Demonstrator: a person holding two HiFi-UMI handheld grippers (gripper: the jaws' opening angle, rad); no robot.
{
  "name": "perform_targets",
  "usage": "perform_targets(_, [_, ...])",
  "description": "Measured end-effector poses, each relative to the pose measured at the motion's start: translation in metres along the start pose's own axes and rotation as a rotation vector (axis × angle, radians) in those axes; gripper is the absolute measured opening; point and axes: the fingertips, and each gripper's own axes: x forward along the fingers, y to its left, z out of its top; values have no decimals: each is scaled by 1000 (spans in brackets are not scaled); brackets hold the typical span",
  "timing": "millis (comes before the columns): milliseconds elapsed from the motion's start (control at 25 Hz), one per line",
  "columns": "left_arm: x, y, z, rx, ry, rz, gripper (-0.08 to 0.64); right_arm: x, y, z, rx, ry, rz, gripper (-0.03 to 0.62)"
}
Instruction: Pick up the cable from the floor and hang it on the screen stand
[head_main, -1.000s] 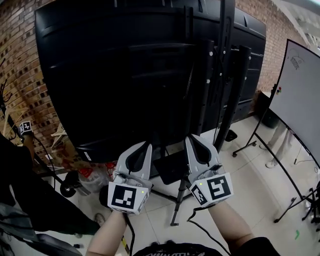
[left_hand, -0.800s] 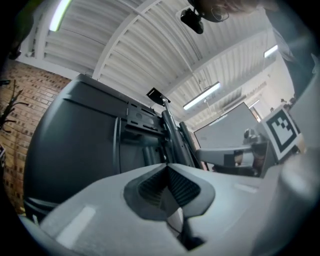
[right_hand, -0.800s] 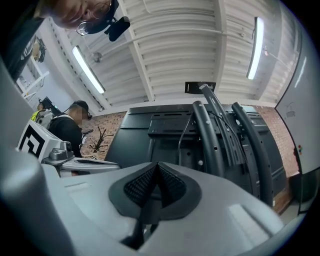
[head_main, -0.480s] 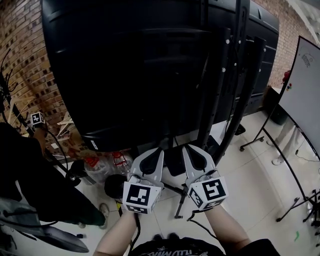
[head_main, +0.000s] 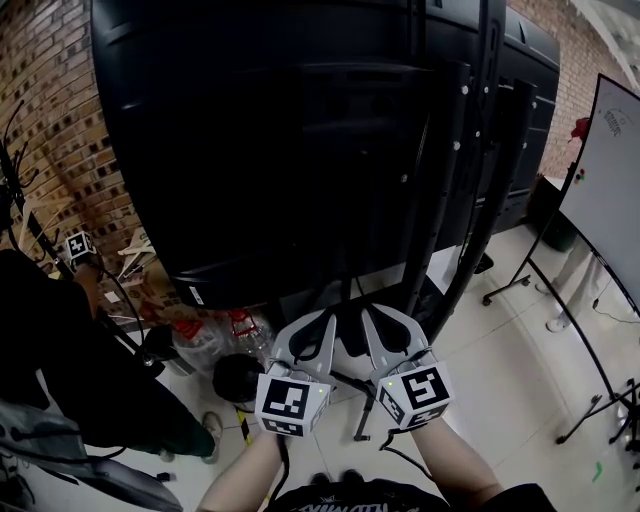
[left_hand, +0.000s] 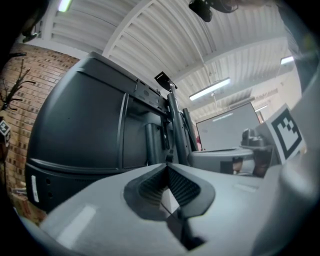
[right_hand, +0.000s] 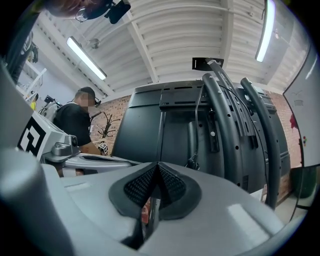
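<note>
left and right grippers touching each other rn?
Apart. Head view shows a gap between the left gripper and the right gripper along their whole length, with floor visible through it.

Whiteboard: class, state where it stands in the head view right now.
In the head view the whiteboard stands at the far right edge on the tiled floor, to the right of the dark uprights of the screen stand.

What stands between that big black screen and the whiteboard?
The screen stand's two curved black uprights, then tiled floor before the whiteboard; the head view shows it.
</note>
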Motion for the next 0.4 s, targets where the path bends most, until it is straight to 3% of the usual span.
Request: perform_targets(400, [-2,-4,-5,-21,4,-11,5,-8,6,-9,-8,40,3,6])
